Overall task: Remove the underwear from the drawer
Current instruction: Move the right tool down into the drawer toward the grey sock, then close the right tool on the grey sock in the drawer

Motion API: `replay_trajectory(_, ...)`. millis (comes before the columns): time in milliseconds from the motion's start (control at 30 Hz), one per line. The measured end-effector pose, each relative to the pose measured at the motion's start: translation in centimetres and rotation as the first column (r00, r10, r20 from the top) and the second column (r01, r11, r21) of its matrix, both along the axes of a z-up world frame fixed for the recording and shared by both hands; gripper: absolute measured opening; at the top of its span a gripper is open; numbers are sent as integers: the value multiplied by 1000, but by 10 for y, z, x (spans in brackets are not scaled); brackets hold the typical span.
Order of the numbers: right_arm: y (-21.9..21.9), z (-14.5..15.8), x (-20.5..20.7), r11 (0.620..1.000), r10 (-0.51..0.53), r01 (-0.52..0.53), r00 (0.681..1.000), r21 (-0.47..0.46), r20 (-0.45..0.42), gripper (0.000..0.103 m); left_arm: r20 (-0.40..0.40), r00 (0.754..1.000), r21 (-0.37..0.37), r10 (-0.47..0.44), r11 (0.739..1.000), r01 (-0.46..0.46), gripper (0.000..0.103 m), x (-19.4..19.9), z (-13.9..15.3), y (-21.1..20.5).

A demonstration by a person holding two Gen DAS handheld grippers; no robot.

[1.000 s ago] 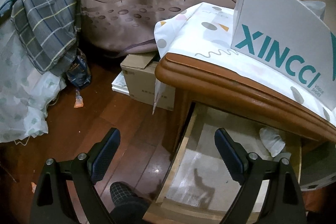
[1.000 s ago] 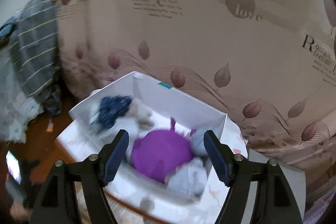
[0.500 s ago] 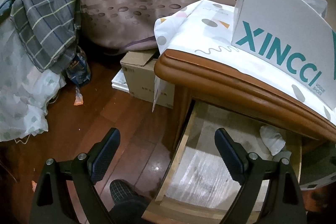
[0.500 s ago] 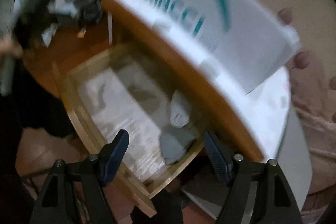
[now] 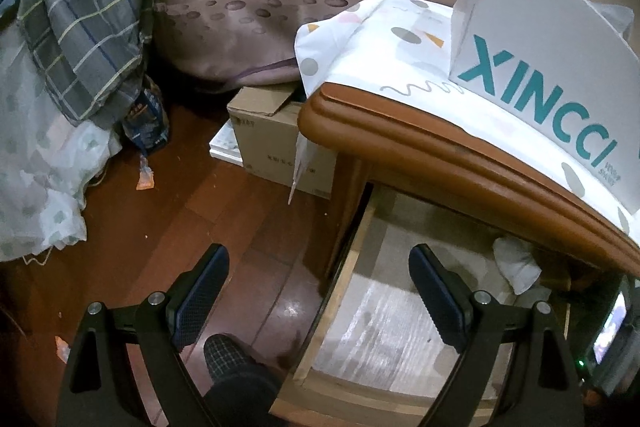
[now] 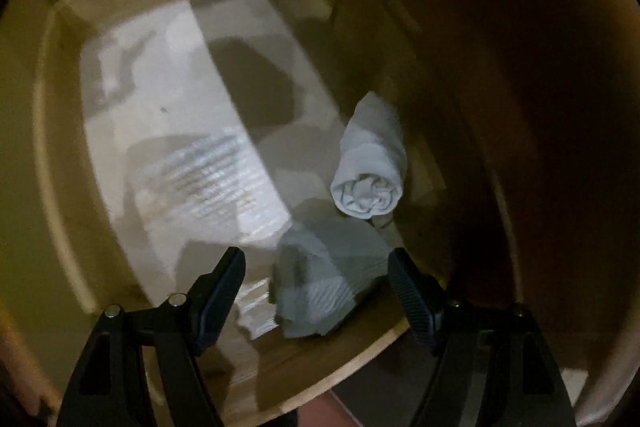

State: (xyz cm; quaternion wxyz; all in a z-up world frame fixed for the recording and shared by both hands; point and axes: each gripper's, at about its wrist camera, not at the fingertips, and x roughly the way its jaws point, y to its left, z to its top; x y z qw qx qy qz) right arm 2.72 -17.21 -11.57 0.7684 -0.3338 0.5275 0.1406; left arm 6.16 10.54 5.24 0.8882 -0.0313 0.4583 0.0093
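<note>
Wooden drawer sits open now and our right gripper has dropped inside it, spread around the grey underwear by the front edge. Left gripper idles, spread, empty. Grab's next, we reckon.

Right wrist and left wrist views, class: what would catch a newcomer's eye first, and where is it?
In the left wrist view, the white box with big teal letters stands on the cloth-covered cabinet top, above the open drawer. In the right wrist view, a rolled white garment and a crumpled grey one lie in the drawer, the grey one between the open right claw tips.
</note>
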Motion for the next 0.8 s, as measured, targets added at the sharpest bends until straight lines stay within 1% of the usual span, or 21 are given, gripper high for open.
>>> replay_trajectory(167, -4, -20, 7, 999, 17, -17, 1000, -34, -7, 76, -10, 1000, 13, -17, 1000, 17, 90, 0, -3, -5)
replay_trajectory(367, -8, -35, 12, 998, 43, -43, 999, -55, -7, 76, -20, 999, 25, -34, 999, 34, 90, 0, -5, -10)
replay_trajectory(500, -12, -44, 17, 995, 61, -63, 998, -74, -29, 81, -19, 999, 38, -49, 998, 49, 90, -1, -6, -15)
replay_trajectory(667, -22, -43, 23, 998, 51, -52, 997, -25, -52, 83, -15, 999, 46, -50, 998, 50, 90, -2, -6, -17)
replay_trajectory(800, -32, -43, 31, 1000, 8, -6, 996, 29, -92, 85, -17, 999, 49, -51, 997, 52, 90, -1, -6, -16)
